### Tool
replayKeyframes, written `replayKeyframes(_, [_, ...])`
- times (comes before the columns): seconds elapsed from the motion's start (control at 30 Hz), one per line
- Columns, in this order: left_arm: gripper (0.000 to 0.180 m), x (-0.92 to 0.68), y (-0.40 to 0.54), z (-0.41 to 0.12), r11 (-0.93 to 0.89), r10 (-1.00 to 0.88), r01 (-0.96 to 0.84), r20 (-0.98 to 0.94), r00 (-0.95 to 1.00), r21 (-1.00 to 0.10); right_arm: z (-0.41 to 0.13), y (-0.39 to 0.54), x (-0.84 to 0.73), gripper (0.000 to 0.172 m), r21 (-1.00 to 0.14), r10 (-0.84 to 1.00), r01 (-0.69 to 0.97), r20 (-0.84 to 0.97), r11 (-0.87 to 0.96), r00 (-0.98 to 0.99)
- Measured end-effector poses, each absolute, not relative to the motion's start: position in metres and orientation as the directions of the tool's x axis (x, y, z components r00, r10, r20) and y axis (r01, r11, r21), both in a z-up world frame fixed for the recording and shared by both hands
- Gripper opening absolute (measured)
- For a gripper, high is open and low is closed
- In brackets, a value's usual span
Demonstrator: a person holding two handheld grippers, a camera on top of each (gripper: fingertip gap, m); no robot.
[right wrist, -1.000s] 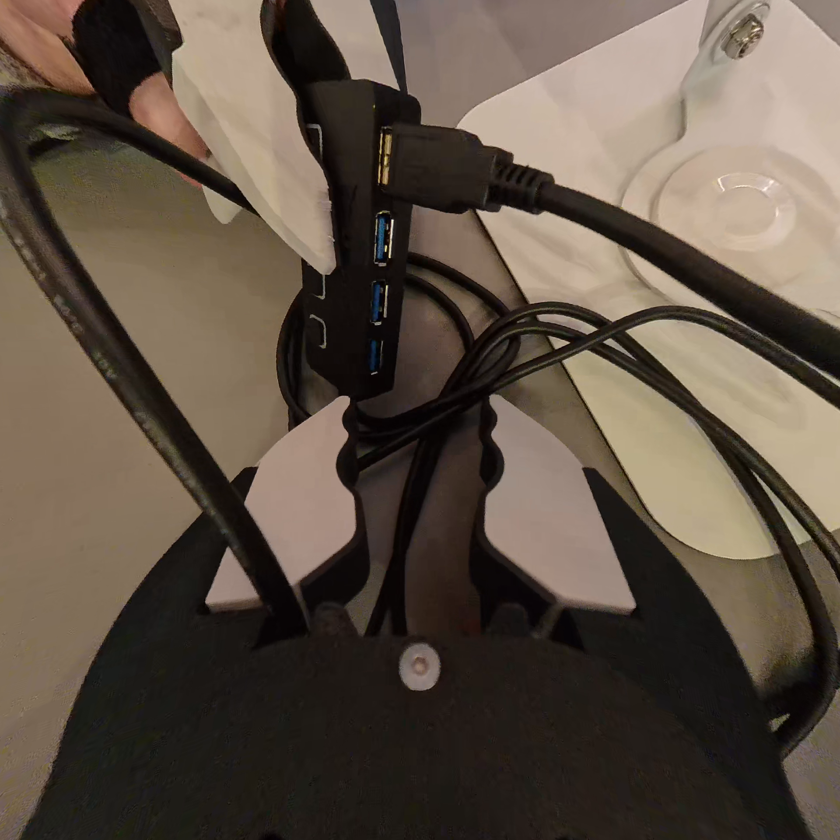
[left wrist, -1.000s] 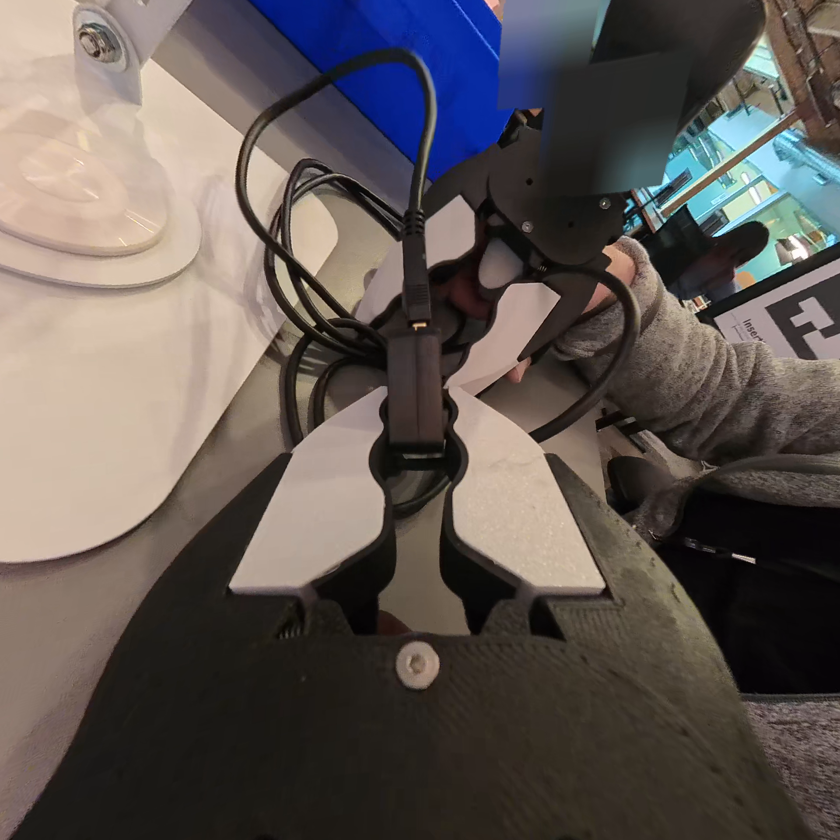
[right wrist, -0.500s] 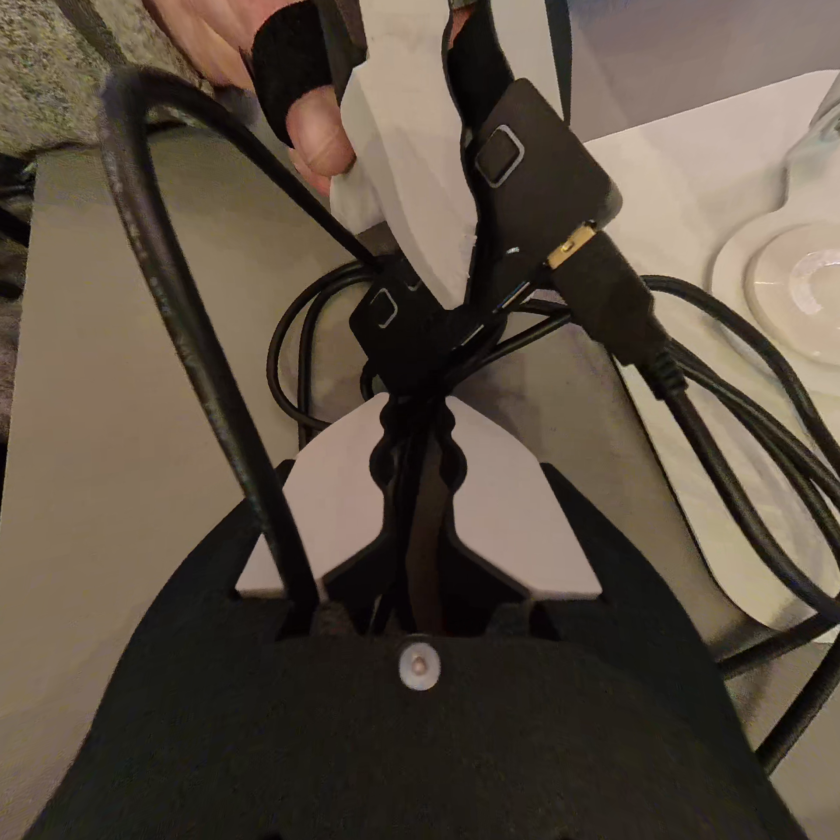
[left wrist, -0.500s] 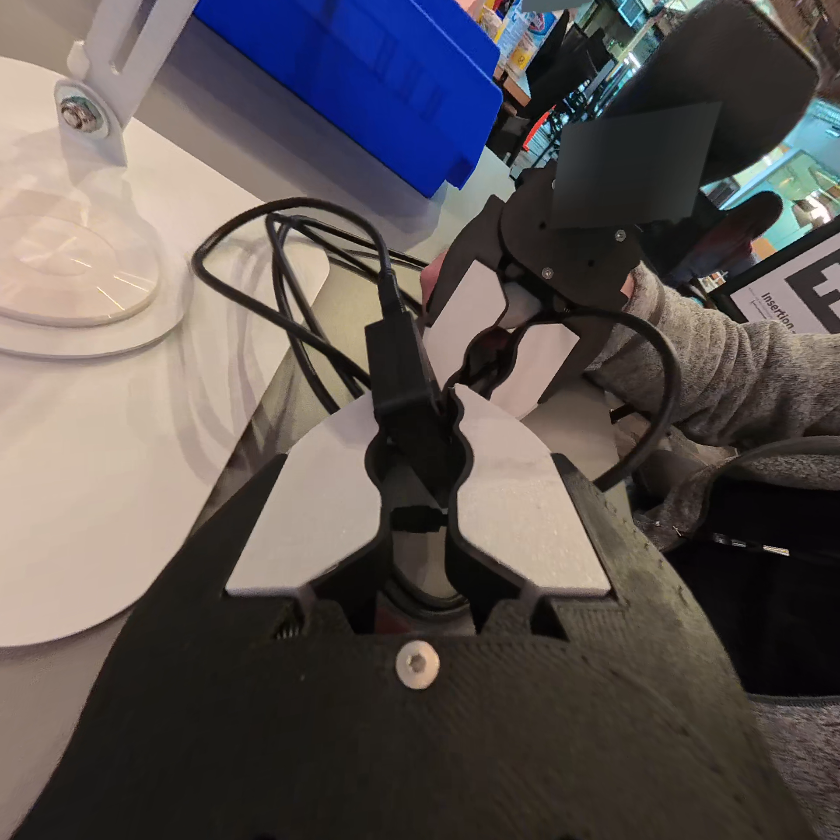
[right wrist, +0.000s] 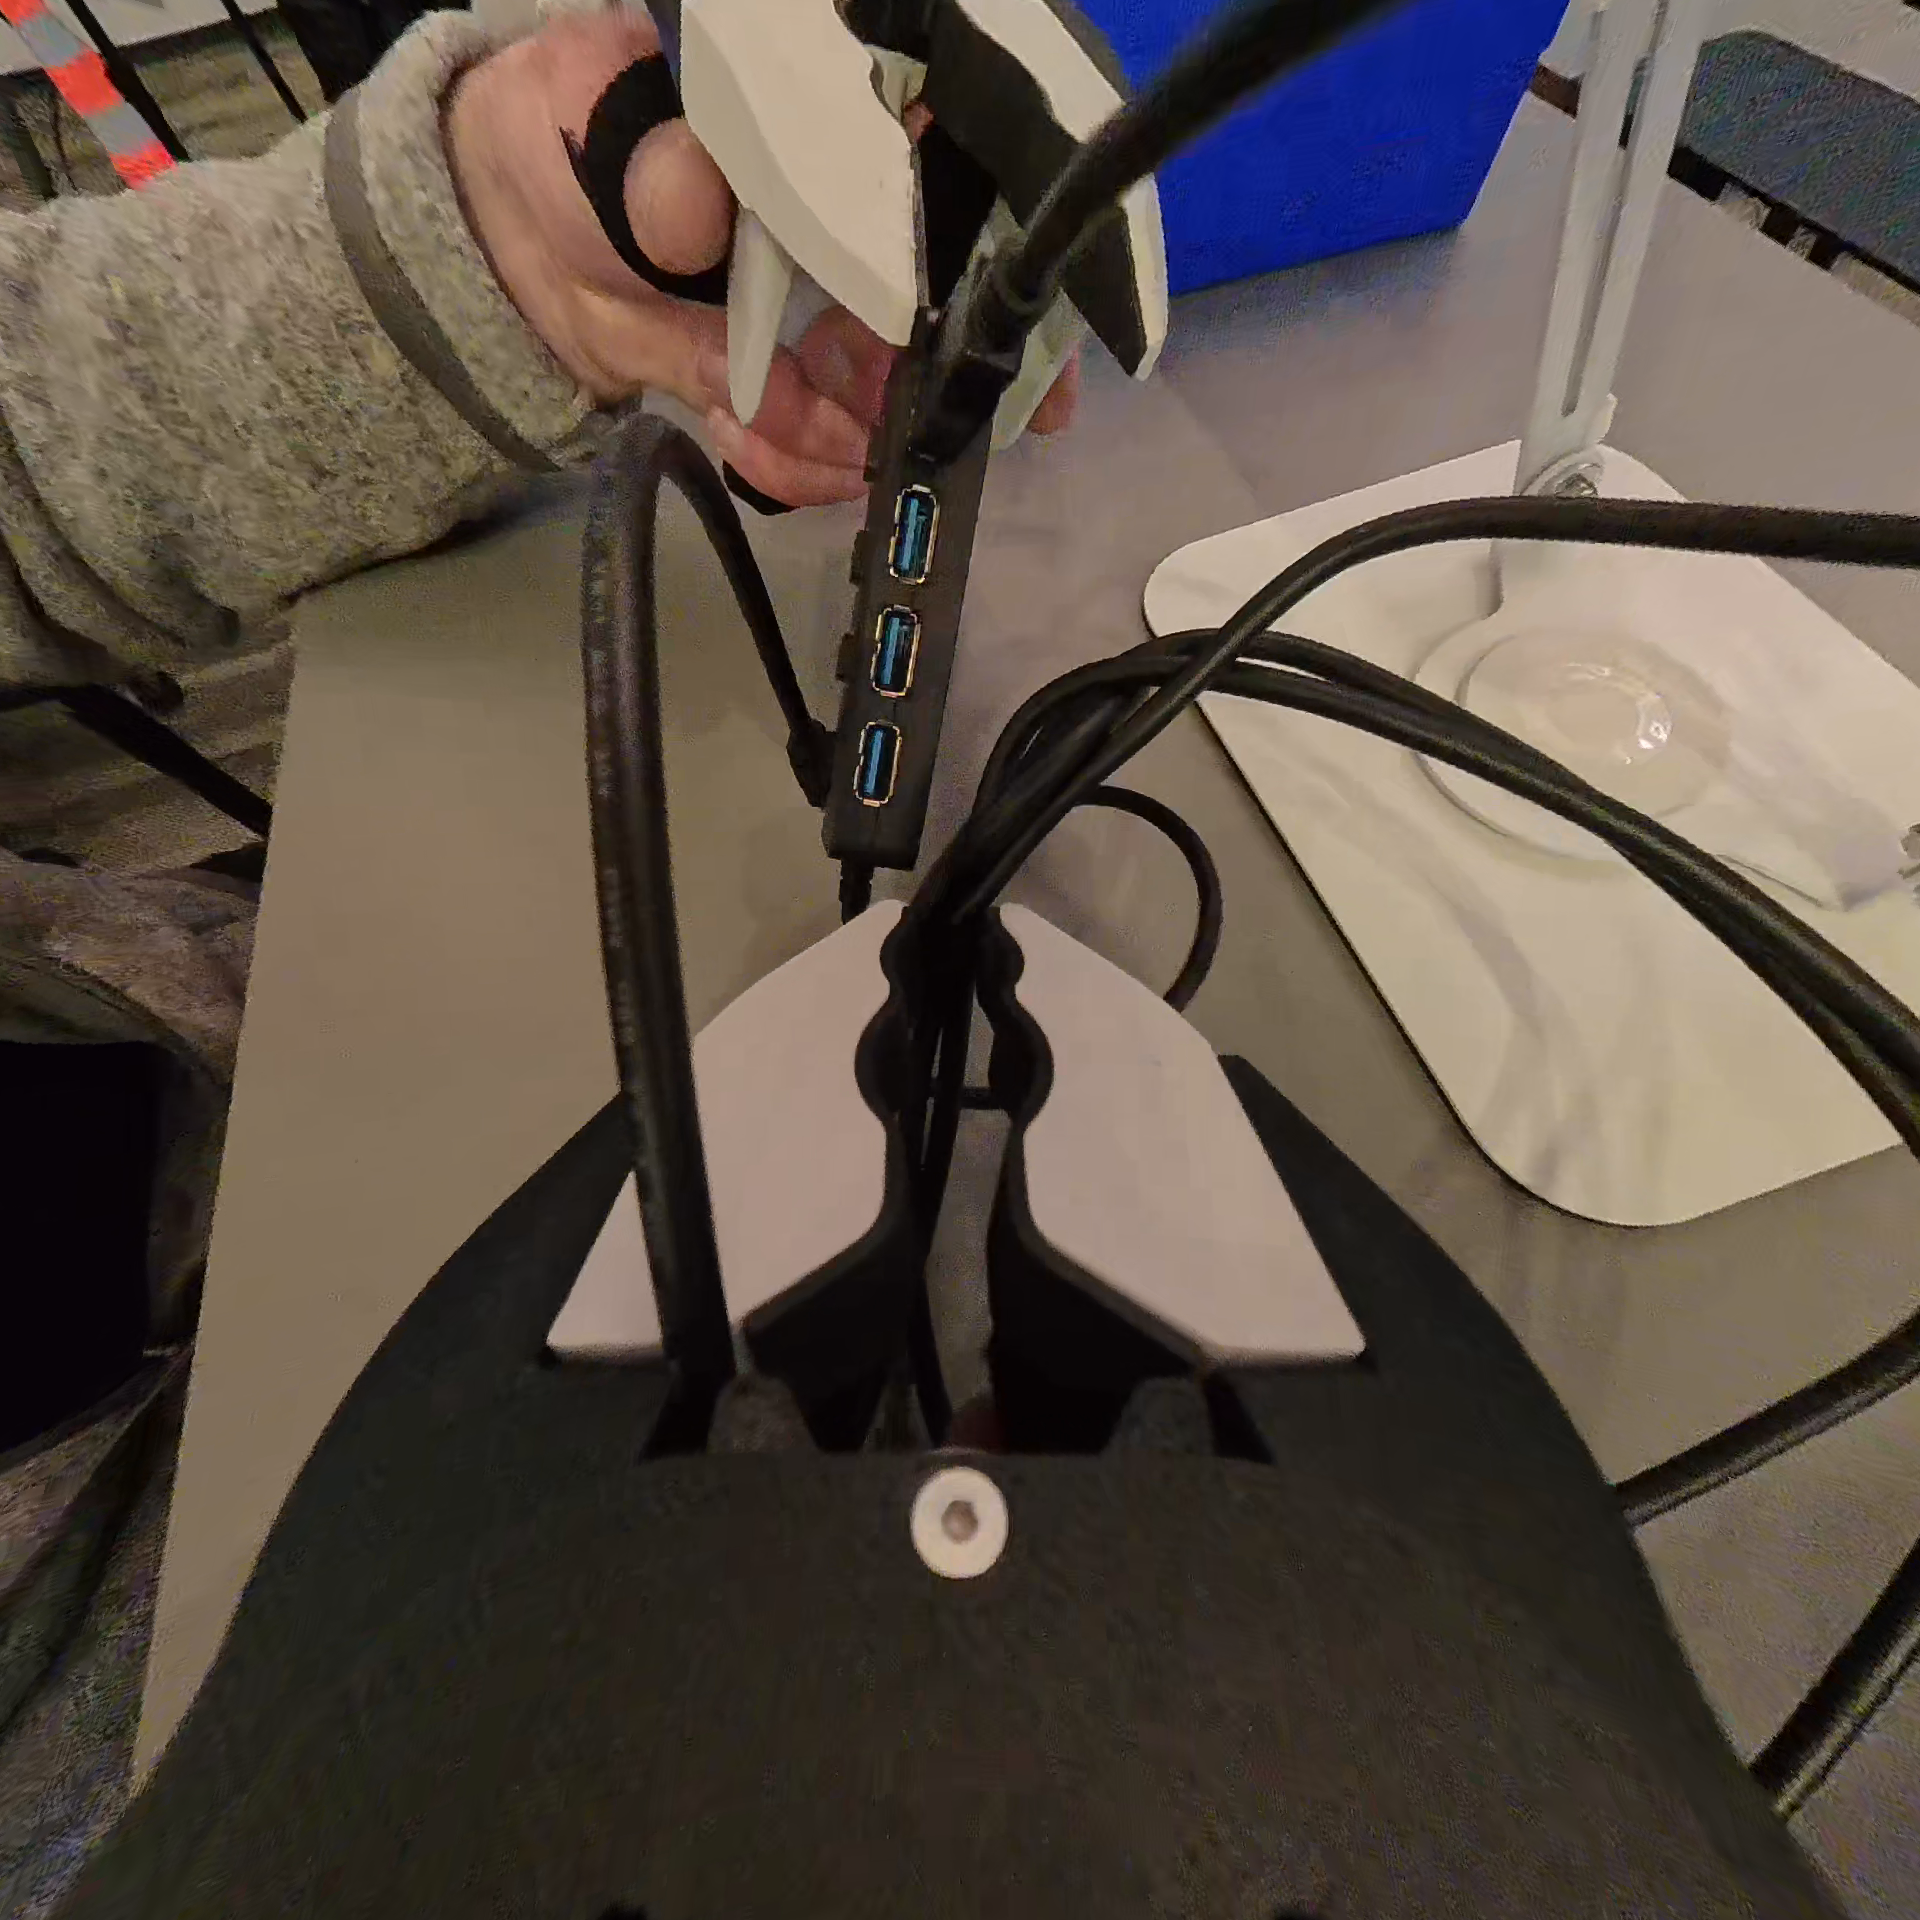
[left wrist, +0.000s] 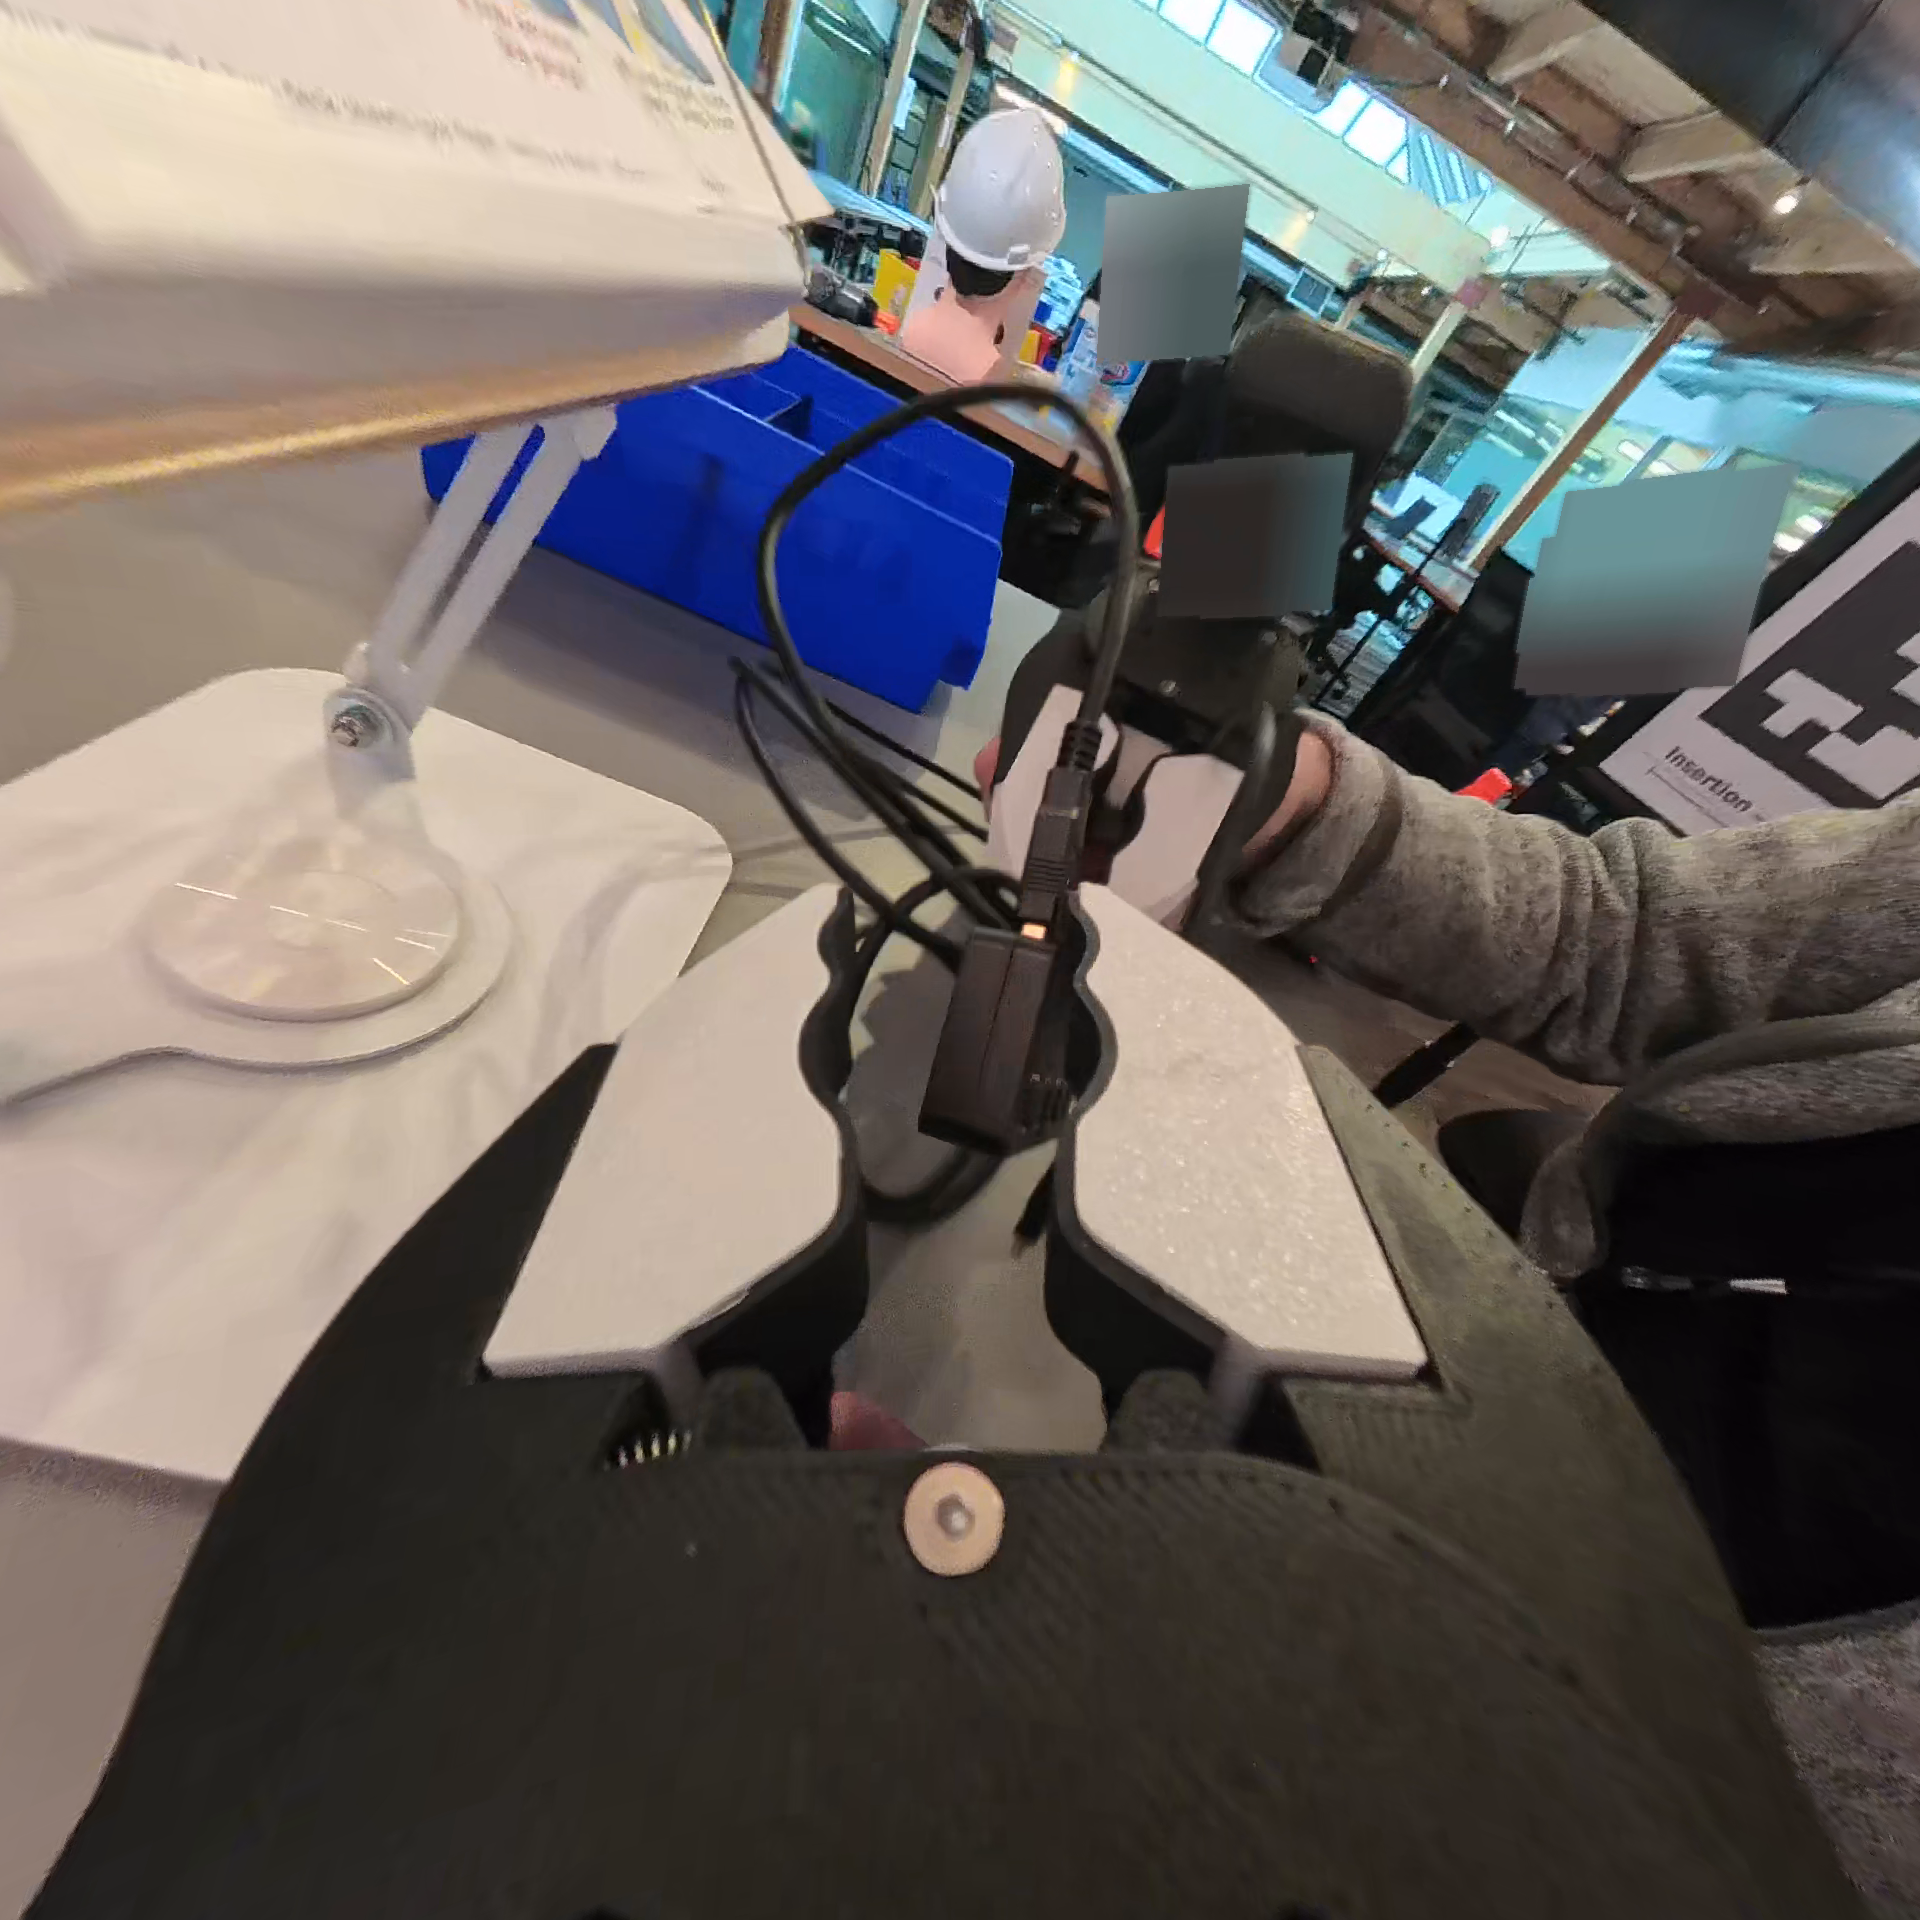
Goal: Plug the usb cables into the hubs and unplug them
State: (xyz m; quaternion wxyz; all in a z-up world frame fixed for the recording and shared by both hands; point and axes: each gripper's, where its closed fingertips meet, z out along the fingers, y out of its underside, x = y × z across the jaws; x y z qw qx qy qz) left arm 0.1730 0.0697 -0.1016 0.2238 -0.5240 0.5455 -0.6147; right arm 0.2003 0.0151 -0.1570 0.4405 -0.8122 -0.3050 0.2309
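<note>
A black USB hub [left wrist: 992, 1039] with blue ports stands between the fingers of my left gripper [left wrist: 961, 914]. The jaws are spread: the hub leans at the right finger, and a gap shows at the left pad. A black USB plug [left wrist: 1055, 831] sits in the hub's top port. In the right wrist view the hub [right wrist: 904, 644] hangs down from the spread left gripper [right wrist: 935, 208], with the plug [right wrist: 971, 384] in it. My right gripper [right wrist: 943, 935] is shut on a bundle of thin black cables [right wrist: 1039, 790]. It also shows in the left wrist view [left wrist: 1127, 821].
A white stand with a flat base [left wrist: 312, 935] is close by and also shows in the right wrist view [right wrist: 1558, 883]. A blue bin [left wrist: 790, 540] sits behind. A thick black cable [right wrist: 623, 831] arcs at my right gripper's left side. A grey sleeve [left wrist: 1558, 935] reaches in.
My left jaws have spread and no longer press the hub. My right jaws have closed on the cable bundle. Both grippers have tilted upward and the hub now hangs more upright.
</note>
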Motion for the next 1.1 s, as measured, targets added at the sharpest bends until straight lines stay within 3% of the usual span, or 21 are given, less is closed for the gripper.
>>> replayKeyframes(0.67, [0.031,0.164,0.062,-0.129,-0.189,-0.888,-0.382,0.324,-0.326,-0.904,-0.062,-0.032,0.28,0.009,-0.908,0.583,0.243,-0.003,-0.342,0.812])
replayKeyframes(1.1, [0.027,0.171,0.052,-0.153,-0.134,-0.893,-0.451,0.304,-0.331,-0.883,0.05,-0.039,0.395,0.009,-0.918,0.369,0.276,0.16,-0.285,0.915])
